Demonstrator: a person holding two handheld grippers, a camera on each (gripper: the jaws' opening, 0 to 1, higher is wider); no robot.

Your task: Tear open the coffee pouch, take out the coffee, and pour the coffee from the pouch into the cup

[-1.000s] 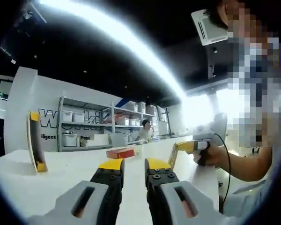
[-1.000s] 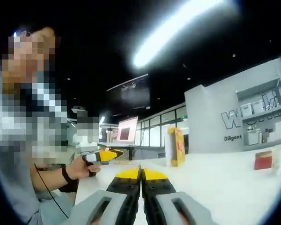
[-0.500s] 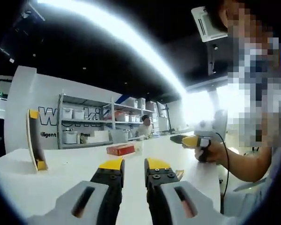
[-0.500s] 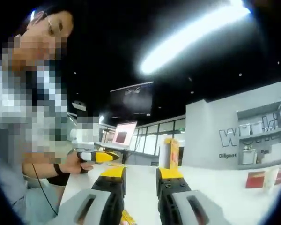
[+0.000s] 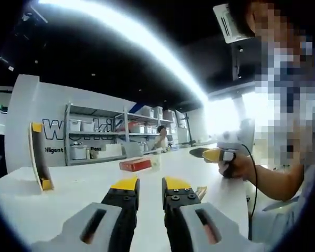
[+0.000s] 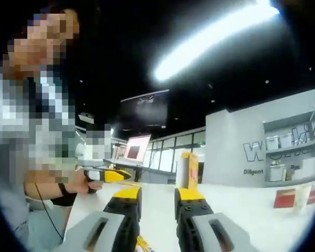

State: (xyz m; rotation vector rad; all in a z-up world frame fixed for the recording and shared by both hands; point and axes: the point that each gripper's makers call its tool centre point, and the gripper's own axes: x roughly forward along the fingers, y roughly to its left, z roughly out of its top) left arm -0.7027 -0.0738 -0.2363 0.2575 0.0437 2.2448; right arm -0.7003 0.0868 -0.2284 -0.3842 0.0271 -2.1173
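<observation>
White tabletop (image 5: pixel 73 189) runs out ahead of both cameras, under a dark ceiling with one long light strip, and shelving with storage boxes stands against the far wall.

Against the pictures from a second ago, we see the right gripper (image 6: pixel 157 194) changed: its fingers were pressed together then, and now they stand apart with a clear gap between them, gripping nothing. A small yellow-and-red scrap, perhaps the coffee pouch (image 6: pixel 143 243), shows at 6 o'clock in the right gripper view between the finger bases; we cannot tell what it is for sure. The left gripper (image 5: pixel 149 185) looks much as it did, its fingers narrowly apart and empty, low over the tabletop.

In the left gripper view the person's hand (image 5: pixel 236 167) at 3 o'clock holds the other gripper level above the tabletop, a cable hanging from it. In the right gripper view a hand (image 6: pixel 79 184) at 9 o'clock holds the opposite gripper likewise.

We count two grippers, one red box (image 5: pixel 135 165) near the middle of the tabletop, one upright yellow-edged board (image 5: pixel 38 157) at 9 o'clock, and one seated person (image 5: pixel 160 139) far off by the shelves.
</observation>
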